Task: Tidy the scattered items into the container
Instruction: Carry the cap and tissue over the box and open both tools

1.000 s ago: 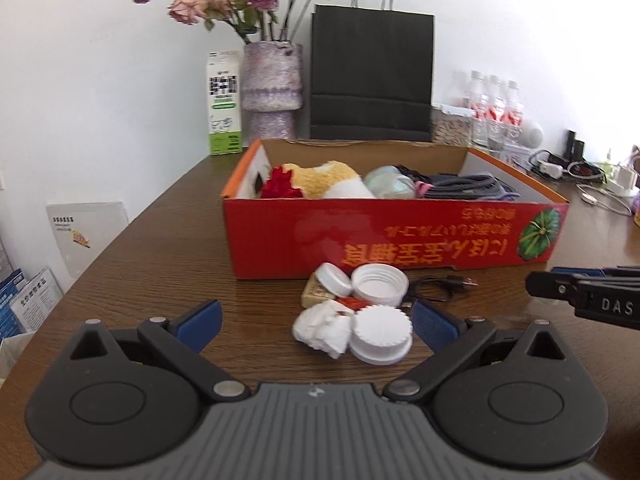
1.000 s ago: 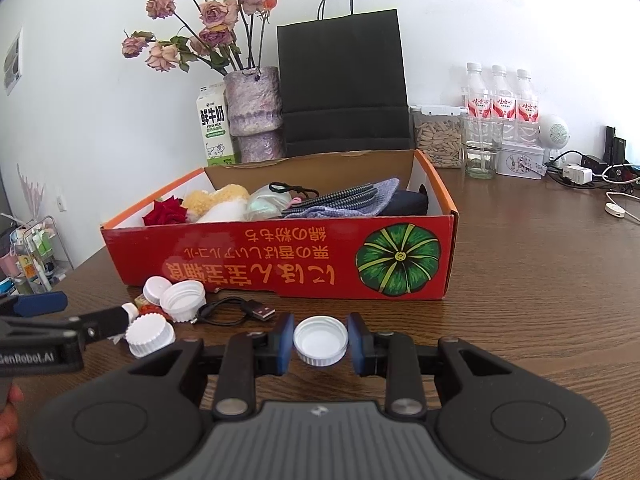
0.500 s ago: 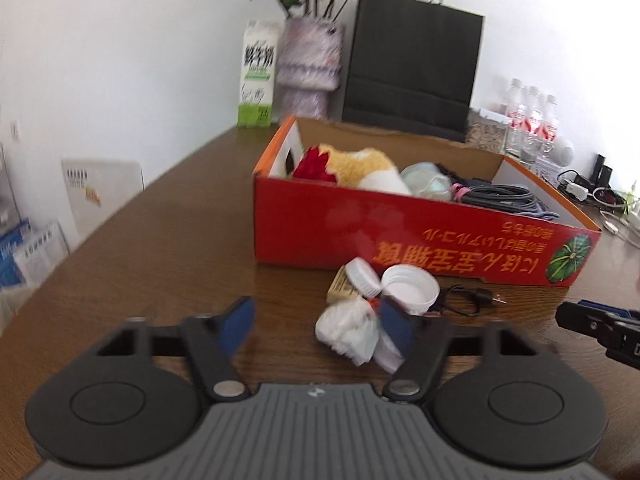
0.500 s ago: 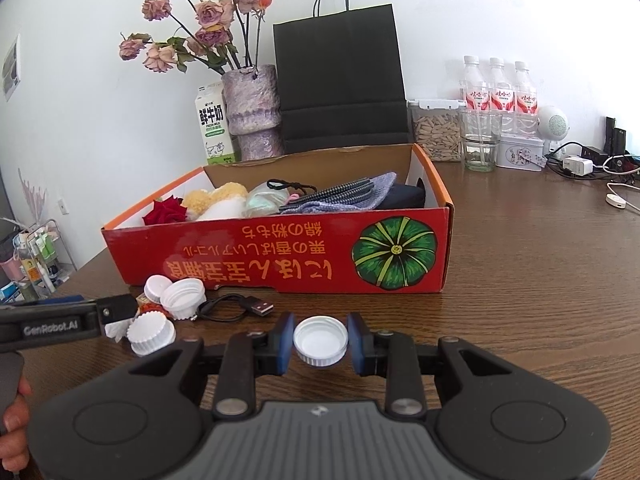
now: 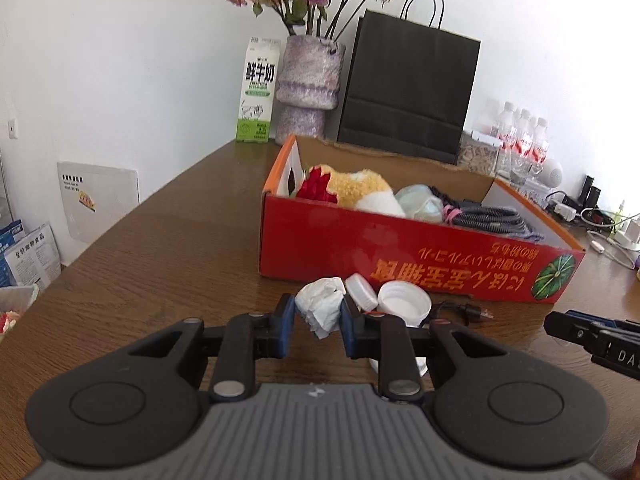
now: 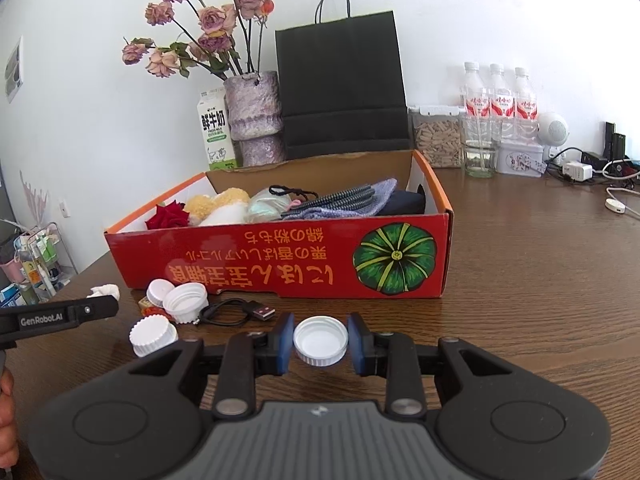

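Left hand-held gripper (image 5: 316,316) clenching a crumpled white tissue (image 5: 322,308) just before the red cardboard box (image 5: 400,256), right hand-held gripper (image 6: 320,340) gripping a white bottle cap (image 6: 320,340) above the brown wooden desk (image 6: 540,280), more caps (image 6: 184,302) lying near the box, white wall (image 6: 480,20) standing behind.

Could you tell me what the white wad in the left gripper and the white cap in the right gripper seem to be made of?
The white wad in the left gripper looks like crumpled tissue paper: matte, soft irregular folds. The white cap in the right gripper looks like moulded plastic: smooth, slightly glossy, with a ribbed rim.
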Demonstrator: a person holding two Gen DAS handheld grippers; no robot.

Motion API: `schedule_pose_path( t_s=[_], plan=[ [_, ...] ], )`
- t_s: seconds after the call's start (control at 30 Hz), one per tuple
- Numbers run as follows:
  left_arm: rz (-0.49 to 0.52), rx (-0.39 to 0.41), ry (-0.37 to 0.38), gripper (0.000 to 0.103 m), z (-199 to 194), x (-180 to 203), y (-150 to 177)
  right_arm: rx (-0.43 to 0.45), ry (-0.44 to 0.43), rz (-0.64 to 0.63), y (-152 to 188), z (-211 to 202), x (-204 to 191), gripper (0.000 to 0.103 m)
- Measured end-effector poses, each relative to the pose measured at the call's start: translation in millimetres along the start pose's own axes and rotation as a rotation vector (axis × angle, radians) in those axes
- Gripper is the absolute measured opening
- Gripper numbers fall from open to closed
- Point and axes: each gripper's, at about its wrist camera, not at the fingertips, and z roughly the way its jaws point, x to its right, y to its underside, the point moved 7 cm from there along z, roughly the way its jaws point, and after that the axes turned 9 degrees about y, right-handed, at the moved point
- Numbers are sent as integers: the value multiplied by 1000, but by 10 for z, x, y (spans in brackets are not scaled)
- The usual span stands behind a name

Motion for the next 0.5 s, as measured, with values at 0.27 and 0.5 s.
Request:
schedule_pose_path(
  t_s=[0.27,0.5],
  plan=[
    [67,133,36,24,-26,288,-539,149,-27,-34,-545,-124,-174,28],
    [83,255,51,24,393,610,-1114,247,20,-9,-1254,310,-280,28]
  ],
)
